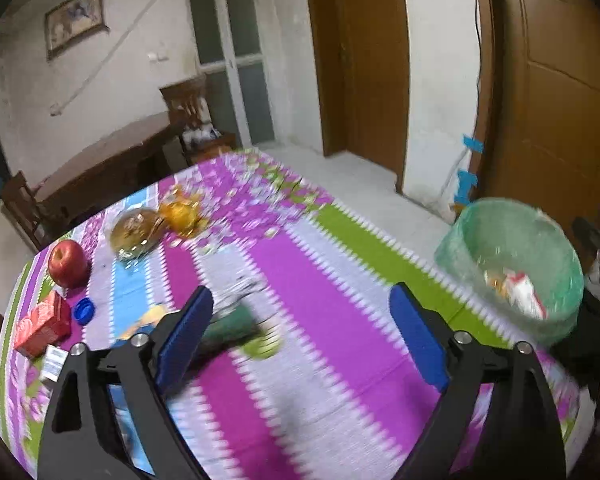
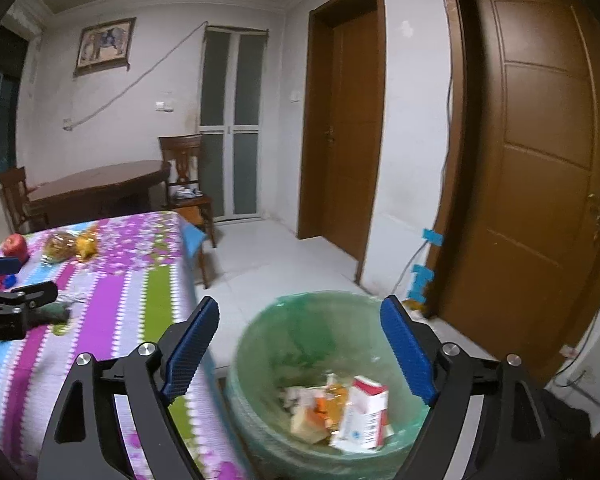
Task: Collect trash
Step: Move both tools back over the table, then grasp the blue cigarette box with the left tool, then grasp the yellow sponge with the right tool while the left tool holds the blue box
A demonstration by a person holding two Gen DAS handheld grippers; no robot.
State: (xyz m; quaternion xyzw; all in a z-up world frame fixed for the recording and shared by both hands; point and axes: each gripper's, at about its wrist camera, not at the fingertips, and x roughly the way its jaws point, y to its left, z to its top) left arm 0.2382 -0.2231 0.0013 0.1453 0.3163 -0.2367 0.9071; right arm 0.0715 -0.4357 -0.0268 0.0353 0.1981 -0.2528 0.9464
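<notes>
My left gripper [image 1: 300, 316] is open and empty above the striped tablecloth [image 1: 300, 360]. A dark green crumpled wrapper [image 1: 230, 322] lies just past its left finger, with a green scrap [image 1: 262, 346] beside it. A green-lined trash bin [image 1: 512, 264] stands off the table's right edge; it holds a white-and-red carton [image 2: 364, 412] and other scraps. My right gripper [image 2: 300, 344] is open and empty right above that bin [image 2: 320, 328]. The left gripper [image 2: 16, 308] shows at the left edge of the right wrist view.
On the table's far left lie a red apple [image 1: 68, 264], a red box [image 1: 42, 328], a blue cap [image 1: 84, 312], a clear food bag [image 1: 134, 234] and an orange wrapper [image 1: 180, 214]. A wooden chair [image 2: 186, 184] and dark table [image 2: 96, 190] stand behind.
</notes>
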